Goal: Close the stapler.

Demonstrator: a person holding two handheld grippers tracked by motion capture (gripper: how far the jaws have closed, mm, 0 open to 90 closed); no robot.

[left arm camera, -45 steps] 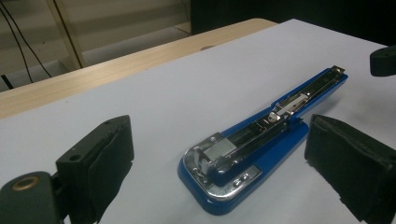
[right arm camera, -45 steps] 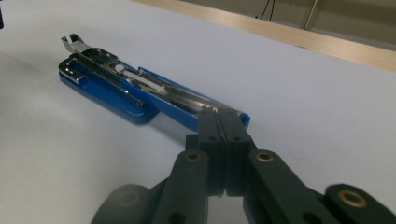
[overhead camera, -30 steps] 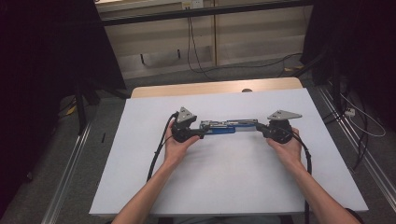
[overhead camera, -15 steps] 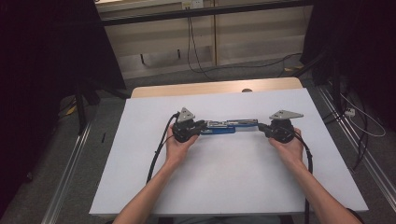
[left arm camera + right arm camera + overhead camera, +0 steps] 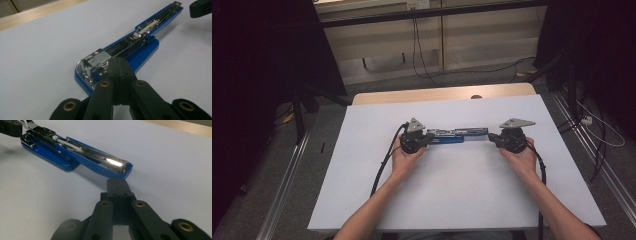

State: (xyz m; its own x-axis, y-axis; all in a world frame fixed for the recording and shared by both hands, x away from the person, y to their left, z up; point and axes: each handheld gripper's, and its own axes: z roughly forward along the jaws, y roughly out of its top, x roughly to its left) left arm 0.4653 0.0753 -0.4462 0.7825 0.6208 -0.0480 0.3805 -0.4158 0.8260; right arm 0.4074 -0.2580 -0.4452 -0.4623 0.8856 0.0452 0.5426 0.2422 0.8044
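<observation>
Both tongs [image 5: 424,142] [image 5: 493,138] closed, apparently level, facing inward.

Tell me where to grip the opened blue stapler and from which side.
Grip the blue stapler by its blue base, jaws across the long sides, coming from above. It lies flat and swung open; the base looks broad and straight-sided, the metal magazine thin and slippery.

The left gripper [image 5: 428,138] has just been closing its jaws: a second ago they stood apart at the near end of the opened blue stapler [image 5: 451,137], and now they are pressed together with nothing between them, their tips resting against the stapler's metal head [image 5: 96,58]. The left hand [image 5: 408,152] has shifted only slightly toward the stapler.
</observation>
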